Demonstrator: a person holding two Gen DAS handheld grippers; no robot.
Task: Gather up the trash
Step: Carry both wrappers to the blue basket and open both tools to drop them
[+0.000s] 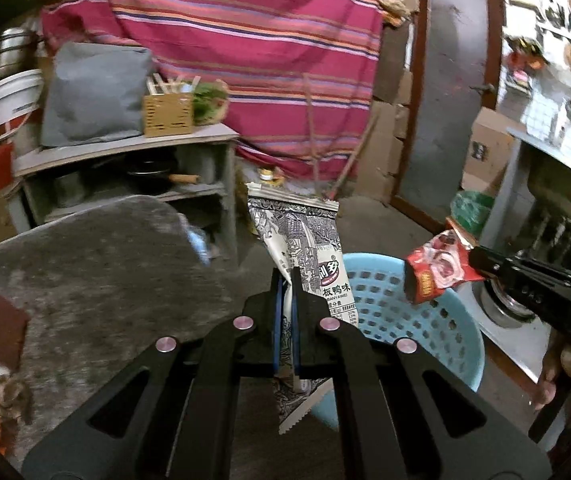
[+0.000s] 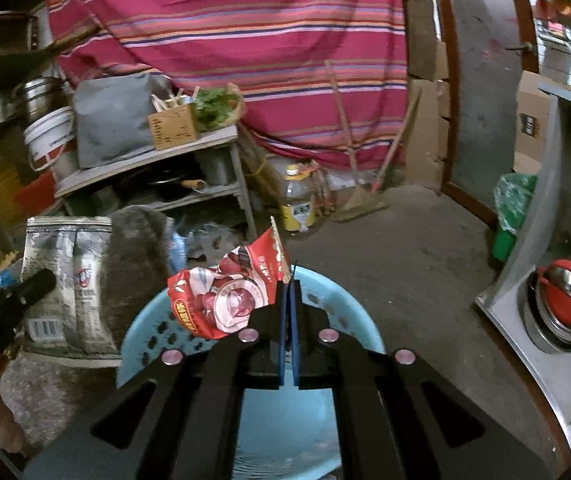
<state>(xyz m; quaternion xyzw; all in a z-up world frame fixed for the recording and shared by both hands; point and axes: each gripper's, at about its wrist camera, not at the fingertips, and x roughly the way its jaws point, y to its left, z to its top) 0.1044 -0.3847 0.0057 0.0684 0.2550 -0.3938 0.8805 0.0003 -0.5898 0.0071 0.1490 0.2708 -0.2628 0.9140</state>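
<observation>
Bare concrete floor [image 2: 405,248], striped pink cloth [image 1: 245,40] draped across the upper frame, grey shelf unit [image 1: 125,152] at left. Pale blue perforated basket [image 1: 401,312] sits lower centre. Left gripper [image 1: 285,276] clenched on a grey-and-white snack wrapper [image 1: 301,236] – held upright beside the basket. Right gripper [image 2: 288,284] clamped on a crumpled red wrapper [image 2: 221,296] above the basket rim. Wrapper print blurred; basket bottom hidden behind the grippers.

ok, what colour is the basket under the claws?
Light blue, with perforated sides: basket. Clearest in the right wrist view.
</observation>
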